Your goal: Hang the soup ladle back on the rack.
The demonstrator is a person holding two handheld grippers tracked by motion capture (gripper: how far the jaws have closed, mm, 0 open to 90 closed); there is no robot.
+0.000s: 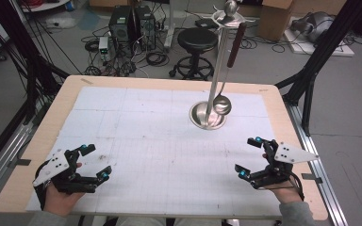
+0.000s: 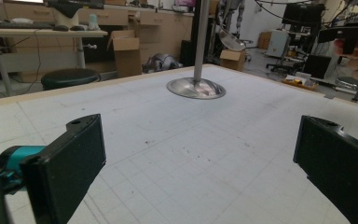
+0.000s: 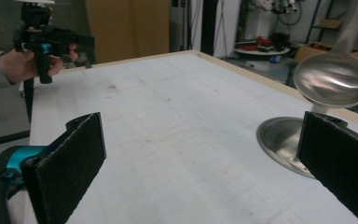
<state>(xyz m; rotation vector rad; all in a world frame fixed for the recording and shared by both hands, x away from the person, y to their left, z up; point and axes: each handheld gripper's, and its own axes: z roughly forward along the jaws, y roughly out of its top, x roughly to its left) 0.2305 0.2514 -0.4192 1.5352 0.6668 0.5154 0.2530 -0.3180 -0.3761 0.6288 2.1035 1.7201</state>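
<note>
A steel stand (image 1: 215, 70) with a round base (image 1: 202, 120) rises from the far middle of the table. From its top rack hangs a ladle (image 1: 222, 104) with a dark red handle, its bowl just above the base. The left gripper (image 1: 95, 161) rests open near the front left edge, nothing between its jaws. At the front right the right gripper (image 1: 248, 155) is open and empty too. The stand base (image 2: 196, 88) lies well ahead in the left gripper view. The ladle bowl (image 3: 334, 85) hangs above the base (image 3: 279, 142) in the right gripper view.
A white gridded mat (image 1: 160, 141) covers the wooden table (image 1: 70, 89). Behind the table stand a black stool (image 1: 196, 42), computer towers (image 1: 131, 23), cables and cardboard boxes (image 1: 275, 19). Black frame legs (image 1: 320, 52) stand at both sides.
</note>
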